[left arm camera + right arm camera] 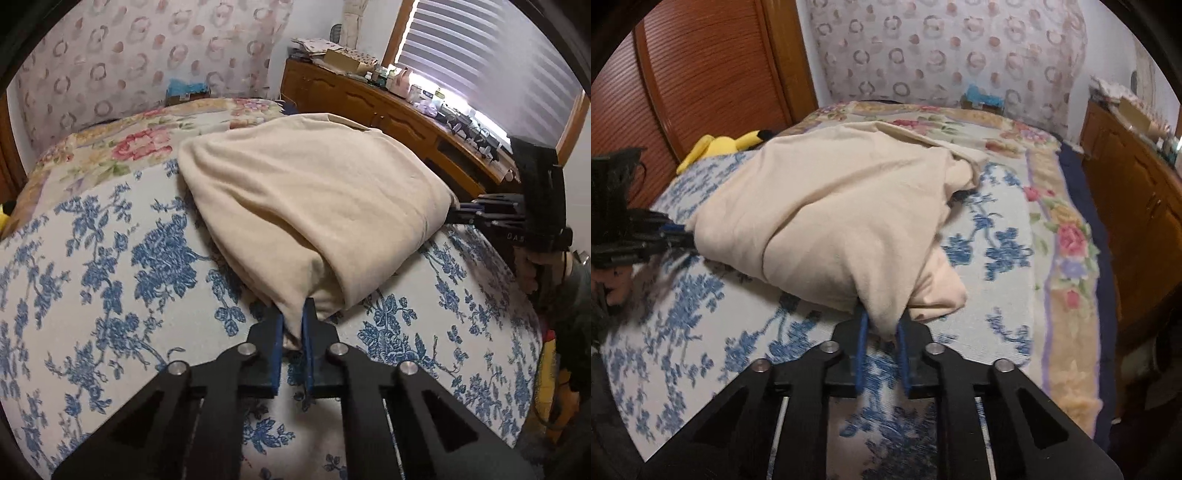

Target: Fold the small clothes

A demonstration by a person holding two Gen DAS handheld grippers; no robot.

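Observation:
A cream garment [306, 206] lies bunched on the blue-flowered bedspread [110, 266]. My left gripper [293, 317] is shut on its near corner, cloth pinched between the blue pads. My right gripper [882, 321] is shut on another corner of the same garment [831, 214], lifting it a little off the bed. Each gripper shows in the other's view: the right one [458, 214] at the garment's right edge, the left one [679, 236] at its left edge.
A wooden dresser [388, 110] crowded with small items stands beside the bed under a window with blinds. A yellow plush toy [724, 146] lies at the bed's far left by a wooden door. A pink-flowered blanket [1067, 236] covers the bed's far and right side.

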